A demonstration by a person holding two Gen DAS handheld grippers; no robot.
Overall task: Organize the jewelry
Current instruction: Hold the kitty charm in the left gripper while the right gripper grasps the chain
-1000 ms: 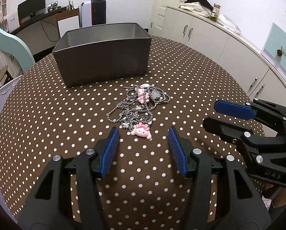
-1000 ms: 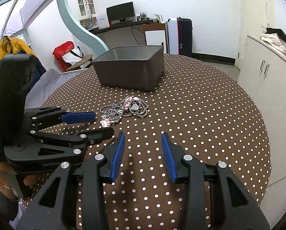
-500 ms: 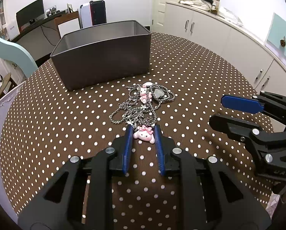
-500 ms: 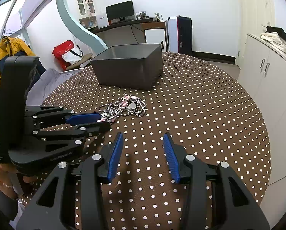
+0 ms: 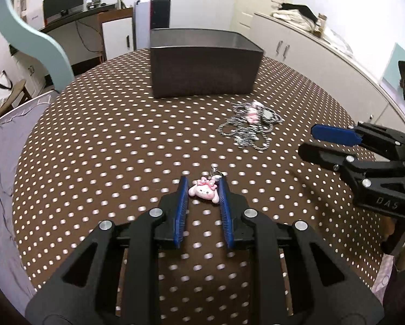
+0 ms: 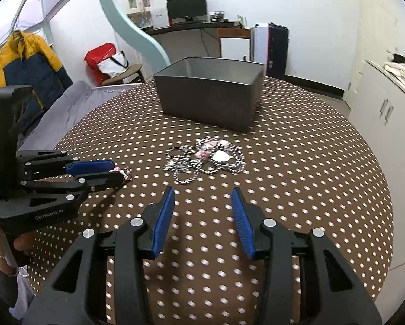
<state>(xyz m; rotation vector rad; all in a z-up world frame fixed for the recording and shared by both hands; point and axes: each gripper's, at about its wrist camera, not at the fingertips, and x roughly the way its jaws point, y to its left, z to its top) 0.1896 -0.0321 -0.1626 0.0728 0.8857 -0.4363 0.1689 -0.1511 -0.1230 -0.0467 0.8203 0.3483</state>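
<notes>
My left gripper (image 5: 202,187) is shut on a pink bunny charm (image 5: 204,191) with a short clasp, held clear of the pile. It shows from the side in the right wrist view (image 6: 115,169). A pile of silver chains (image 5: 247,131) with another pink charm and a heart pendant lies on the dotted tablecloth; it also shows in the right wrist view (image 6: 205,159). A grey metal box (image 5: 205,65) stands open at the back, also in the right wrist view (image 6: 210,92). My right gripper (image 6: 202,203) is open and empty, just short of the pile.
The round table (image 5: 94,140) has a brown white-dotted cloth. White cabinets (image 5: 311,46) run along the right. A grey-covered seat (image 6: 67,105) is at the table's left edge. A desk with a monitor (image 6: 187,9) stands at the back.
My left gripper closed on the pink bunny charm and carried it left, away from the chain pile. My right gripper stayed open and came closer to the pile.
</notes>
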